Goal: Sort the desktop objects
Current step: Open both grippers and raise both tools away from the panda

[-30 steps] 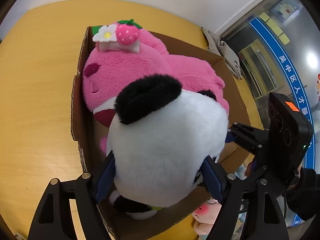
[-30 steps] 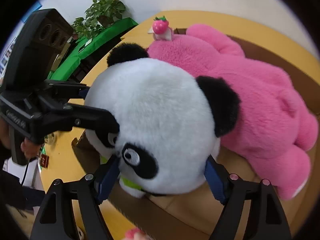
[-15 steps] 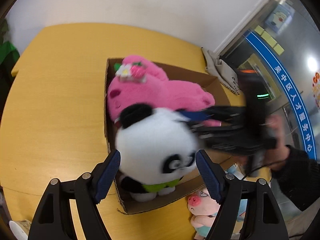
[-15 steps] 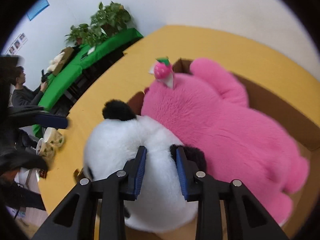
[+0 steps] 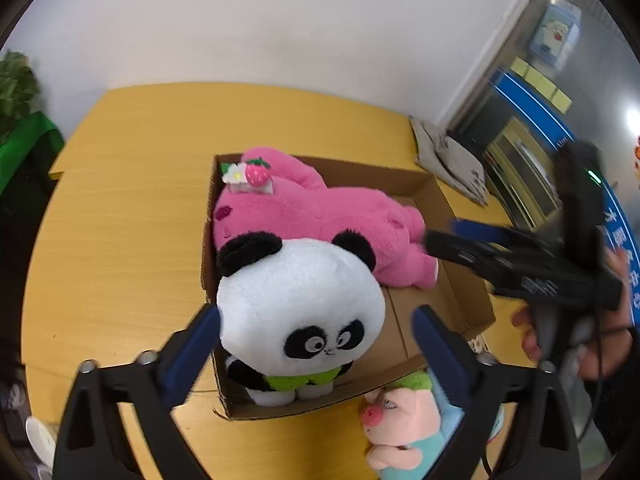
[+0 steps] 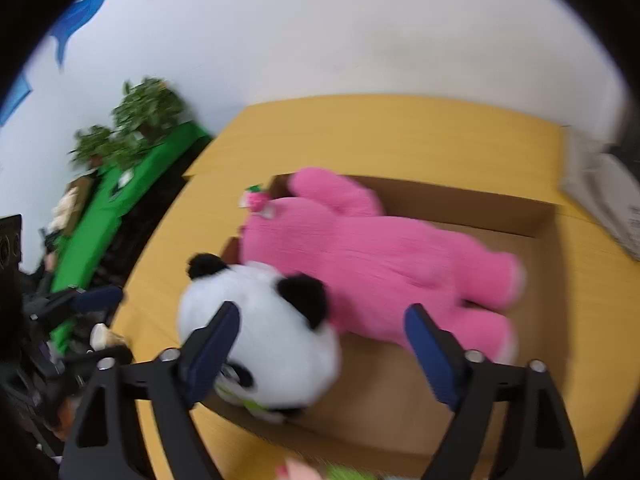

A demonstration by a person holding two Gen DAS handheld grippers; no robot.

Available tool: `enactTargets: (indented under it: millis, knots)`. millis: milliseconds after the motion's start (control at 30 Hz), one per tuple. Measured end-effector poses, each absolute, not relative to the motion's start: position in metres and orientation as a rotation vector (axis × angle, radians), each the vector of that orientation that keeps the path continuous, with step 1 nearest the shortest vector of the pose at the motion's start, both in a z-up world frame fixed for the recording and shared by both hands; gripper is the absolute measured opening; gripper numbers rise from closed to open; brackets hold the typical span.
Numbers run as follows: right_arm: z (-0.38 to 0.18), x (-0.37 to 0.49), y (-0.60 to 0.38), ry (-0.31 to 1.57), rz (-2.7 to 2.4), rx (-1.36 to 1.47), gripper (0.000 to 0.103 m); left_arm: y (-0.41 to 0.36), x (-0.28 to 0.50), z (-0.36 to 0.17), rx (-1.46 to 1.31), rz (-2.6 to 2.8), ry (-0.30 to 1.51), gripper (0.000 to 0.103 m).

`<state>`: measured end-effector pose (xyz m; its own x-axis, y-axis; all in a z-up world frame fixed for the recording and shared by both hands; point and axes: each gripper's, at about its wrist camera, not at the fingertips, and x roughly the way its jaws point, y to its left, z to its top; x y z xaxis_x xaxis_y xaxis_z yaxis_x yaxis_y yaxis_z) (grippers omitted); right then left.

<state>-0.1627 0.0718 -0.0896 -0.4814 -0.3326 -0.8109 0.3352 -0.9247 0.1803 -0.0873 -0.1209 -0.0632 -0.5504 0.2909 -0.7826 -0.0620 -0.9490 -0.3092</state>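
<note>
- Panda plush point(image 5: 300, 304) sits upright in the near corner of my cardboard box point(image 5: 436, 192), leaning against the pink strawberry bear plush point(image 5: 320, 216) that lies lengthwise along the box floor.
- Two toys in the box, then; the pig plush point(image 5: 400, 420) lies outside it on the yellow table point(image 5: 120, 220), just beside the near wall. I judge that one is left to sort.
- My left gripper point(image 5: 316, 344) hangs spread wide around the panda's head, gripping nothing.
- My right gripper point(image 6: 320, 344) is also wide apart and empty, above the panda.
- Hard to read: the right view is motion-blurred, the pig's lower body is cut off, and my right hand point(image 5: 560, 336) is smeared.
</note>
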Motion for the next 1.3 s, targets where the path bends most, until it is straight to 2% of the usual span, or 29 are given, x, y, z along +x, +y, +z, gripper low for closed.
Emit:
enactTargets:
  millis: [33, 200, 467, 833, 1300]
  knots:
    - [-0.083, -0.153, 0.079, 0.032, -2.453, 1.318, 0.103, -0.118, -0.083, -0.059, -1.355, 2.592, -0.376, 0.103]
    - [-0.065, -0.111, 0.103, 0.184, -2.594, 1.342, 0.103, -0.096, -0.064, -0.047, -1.337, 2.641, -0.384, 0.103]
    - [-0.044, -0.071, 0.122, 0.236, -2.624, 1.324, 0.103, -0.063, -0.034, -0.033, -1.424, 2.692, -0.354, 0.103]
    - [-0.016, -0.036, 0.144, 0.248, -2.632, 1.241, 0.103, -0.028, 0.002, -0.007, -1.389, 2.737, -0.313, 0.103]
    - [-0.007, -0.012, 0.159, 0.214, -2.645, 1.222, 0.103, -0.012, 0.016, 0.003, -1.37, 2.729, -0.288, 0.103]
